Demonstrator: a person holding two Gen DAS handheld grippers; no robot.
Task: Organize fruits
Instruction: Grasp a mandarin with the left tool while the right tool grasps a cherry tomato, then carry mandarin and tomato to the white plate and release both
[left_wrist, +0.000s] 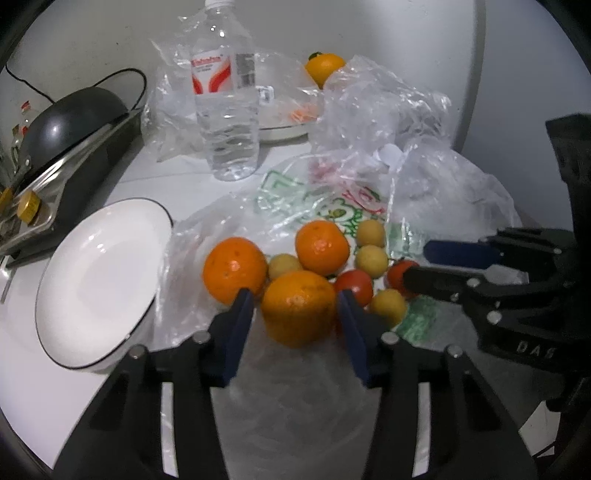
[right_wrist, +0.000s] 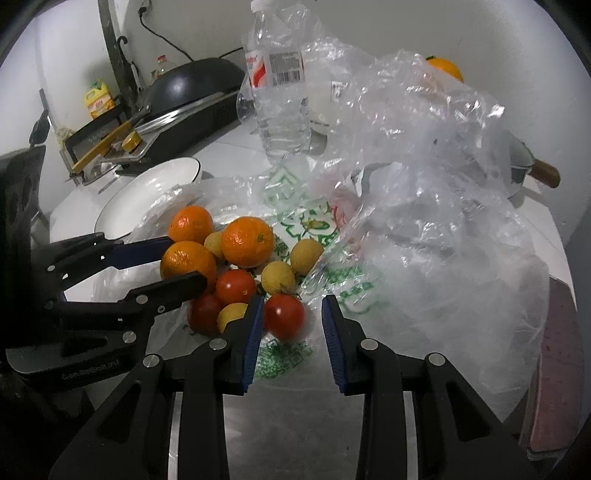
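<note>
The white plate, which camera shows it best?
The left wrist view: the white plate fills the near left, its whole dark-rimmed face visible and bare. The right wrist view shows the plate smaller, farther off and foreshortened, with plastic wrap over its near edge.

We can make out "DAS" on the right hand-held gripper (left_wrist: 415, 264); the water bottle (left_wrist: 227, 92) label, its barcode and the green print on the plastic bag (right_wrist: 314, 229) stay unreadable.
</note>
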